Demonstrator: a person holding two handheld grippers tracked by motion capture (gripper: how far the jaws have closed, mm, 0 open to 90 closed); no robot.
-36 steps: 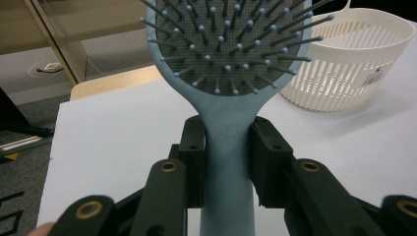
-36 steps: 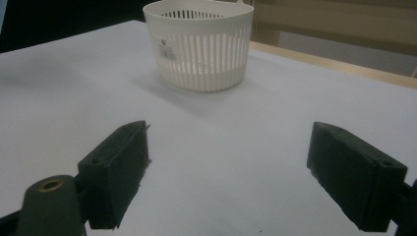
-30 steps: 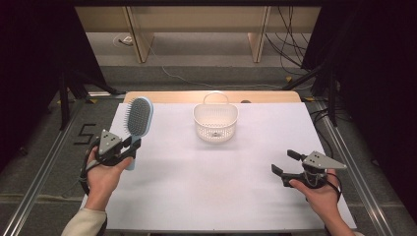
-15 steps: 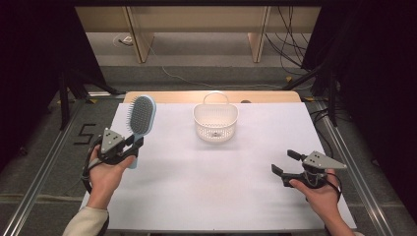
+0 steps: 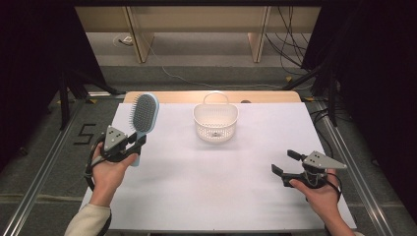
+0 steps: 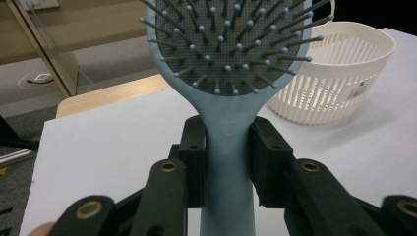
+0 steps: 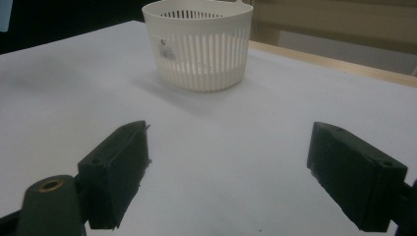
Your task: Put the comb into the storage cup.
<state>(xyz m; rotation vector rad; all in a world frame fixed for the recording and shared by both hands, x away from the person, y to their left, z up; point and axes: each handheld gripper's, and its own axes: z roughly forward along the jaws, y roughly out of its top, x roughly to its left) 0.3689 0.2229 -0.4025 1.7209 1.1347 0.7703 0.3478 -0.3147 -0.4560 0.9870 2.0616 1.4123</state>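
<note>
Left fingers [image 6: 199, 157] clamp the brush [image 5: 143, 118] handle, head up above them. Right fingers [image 7: 123, 162] spread wide, empty, low over white surface [image 5: 236, 187]. Basket [image 5: 215, 123] ahead of both; dark room, cabled floor [image 5: 196, 54] beyond.

Light: bright and even on the white table [image 5: 206, 191], from above; surroundings dark.
Shadows: soft, faint beside the basket [image 7: 199, 44].
Glare: none on the table.
Focus: high view sharp; brush [image 6: 231, 59] bristles crisp, nearest jaws slightly soft.
Noise: mild grain in both gripper views.
</note>
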